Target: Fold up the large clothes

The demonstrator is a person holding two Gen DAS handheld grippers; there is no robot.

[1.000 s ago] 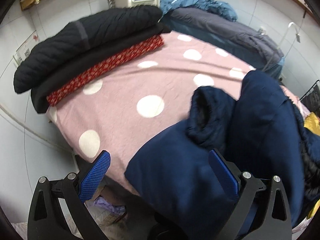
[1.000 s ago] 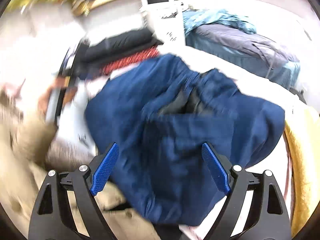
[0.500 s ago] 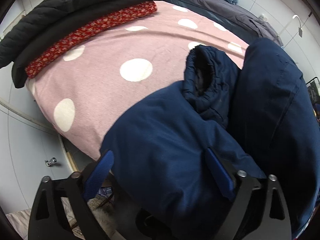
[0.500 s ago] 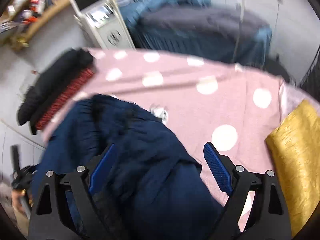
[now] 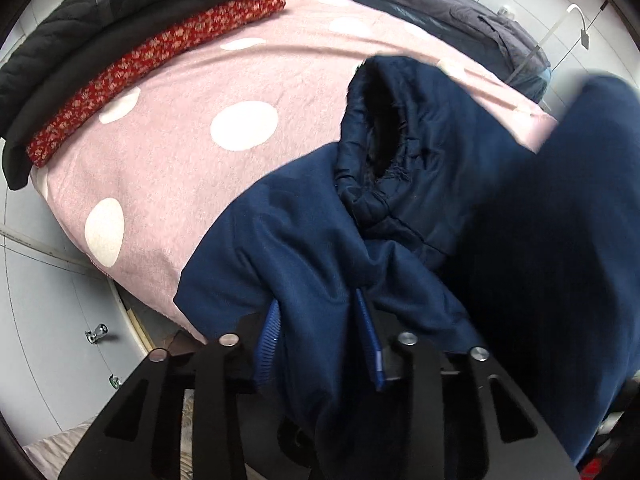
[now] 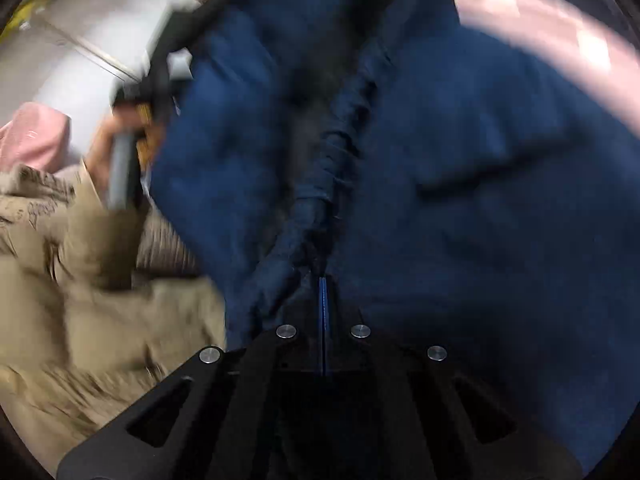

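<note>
A large navy jacket [image 5: 304, 240] lies on a pink blanket with white dots [image 5: 180, 152], its fur-lined hood [image 5: 384, 120] upward and its near edge hanging over the bed's edge. My left gripper [image 5: 320, 304] is closing, and its blue pads squeeze a bunched fold of that near edge. In the blurred right wrist view the jacket [image 6: 480, 200] fills the frame. My right gripper [image 6: 323, 280] has its pads pressed together, with the tips buried in the fabric beside a rolled hem [image 6: 316, 184].
Folded clothes are stacked at the blanket's far left: a red patterned piece [image 5: 160, 60] under a black quilted coat [image 5: 80, 20]. Grey bedding [image 5: 440, 4] lies behind. A person's hand [image 6: 104, 148] and beige clothing [image 6: 100, 320] show at the left.
Both grippers dropped onto the jacket and went from wide open to closed on its fabric. The right view swung from the open blanket down into the jacket.
</note>
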